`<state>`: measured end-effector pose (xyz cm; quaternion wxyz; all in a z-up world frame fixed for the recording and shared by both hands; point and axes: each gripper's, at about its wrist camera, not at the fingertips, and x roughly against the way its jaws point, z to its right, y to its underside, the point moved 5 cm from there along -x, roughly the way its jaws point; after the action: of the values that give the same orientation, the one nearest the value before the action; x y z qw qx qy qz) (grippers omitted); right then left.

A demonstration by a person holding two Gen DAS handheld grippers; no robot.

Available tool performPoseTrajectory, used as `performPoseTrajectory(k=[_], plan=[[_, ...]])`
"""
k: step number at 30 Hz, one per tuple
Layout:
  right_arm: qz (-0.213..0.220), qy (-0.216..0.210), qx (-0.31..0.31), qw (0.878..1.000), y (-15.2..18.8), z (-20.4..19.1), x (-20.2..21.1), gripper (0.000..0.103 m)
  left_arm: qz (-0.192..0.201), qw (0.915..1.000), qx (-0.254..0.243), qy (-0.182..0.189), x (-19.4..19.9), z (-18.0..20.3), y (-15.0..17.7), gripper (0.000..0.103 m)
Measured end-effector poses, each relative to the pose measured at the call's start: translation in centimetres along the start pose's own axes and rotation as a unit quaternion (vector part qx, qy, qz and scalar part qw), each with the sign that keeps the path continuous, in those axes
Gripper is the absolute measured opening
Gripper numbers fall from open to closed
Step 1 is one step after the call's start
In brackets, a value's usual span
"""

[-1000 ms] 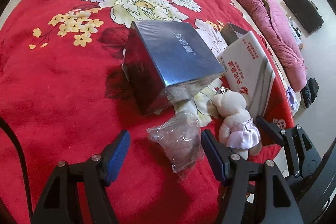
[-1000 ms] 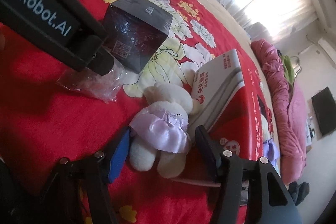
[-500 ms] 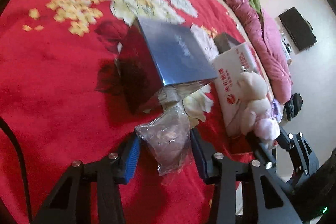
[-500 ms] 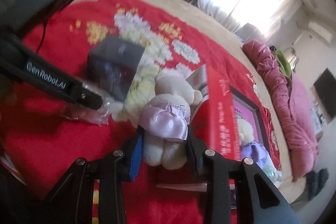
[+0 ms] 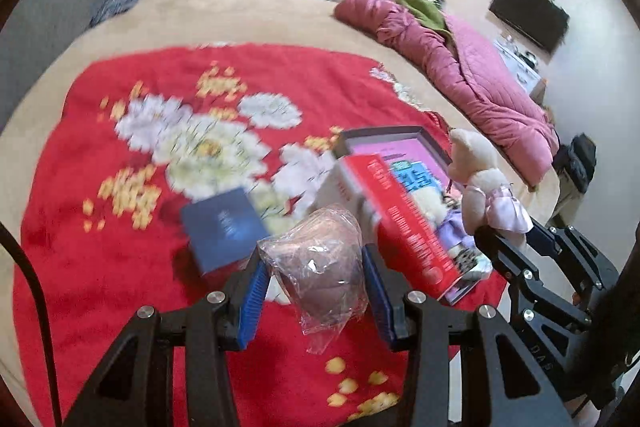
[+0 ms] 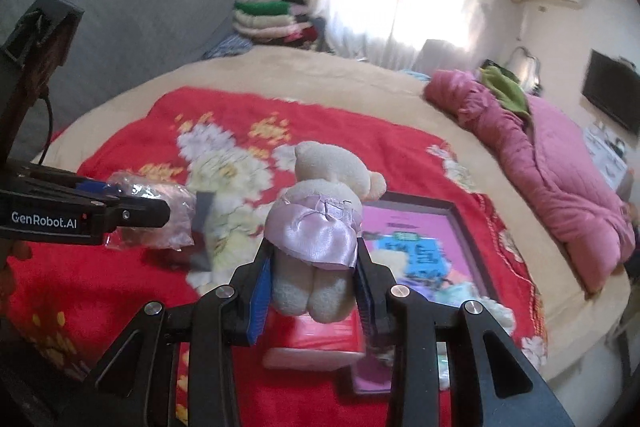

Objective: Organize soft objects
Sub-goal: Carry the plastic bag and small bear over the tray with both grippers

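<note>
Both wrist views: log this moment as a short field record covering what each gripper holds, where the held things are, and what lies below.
left gripper: shut on bagged soft item, a pinkish lump in clear plastic
right gripper: shut on teddy bear in a lilac dress, gripped at the legs
height: both items are off the red floral blanket
below: dark blue box, red-and-white box, open box with a pink lining
background: rolled pink quilt

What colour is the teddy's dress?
The teddy's dress is shiny pale lilac, a light purple. It shows best in the right wrist view.
</note>
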<state>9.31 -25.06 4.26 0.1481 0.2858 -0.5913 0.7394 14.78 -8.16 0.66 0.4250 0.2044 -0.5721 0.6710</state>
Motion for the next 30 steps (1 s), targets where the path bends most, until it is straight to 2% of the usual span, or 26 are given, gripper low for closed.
performPoseTrajectory(k=[7,15,25,30], plan=[[0.018,0.022,-0.069,0.997,0.3,6.4,1.9,0.037,0.005,0.9988,-0.049,-0.002,-0.7,5.9,-2.2,0.046],[0.031,0.022,-0.147,0.988,1.4,12.7,2.7,0.037,0.000,0.9963,-0.086,-0.008,-2.3,11.0,-3.3,0.046],[0.031,0.034,-0.208,0.977,3.7,18.9,2.6,0.037,-0.034,0.9933,-0.110,0.006,-7.0,16.0,-3.9,0.046],[0.016,0.038,-0.225,0.973,5.3,21.0,1.7,0.038,-0.064,0.9901,-0.123,0.020,-10.0,18.5,-3.1,0.046]])
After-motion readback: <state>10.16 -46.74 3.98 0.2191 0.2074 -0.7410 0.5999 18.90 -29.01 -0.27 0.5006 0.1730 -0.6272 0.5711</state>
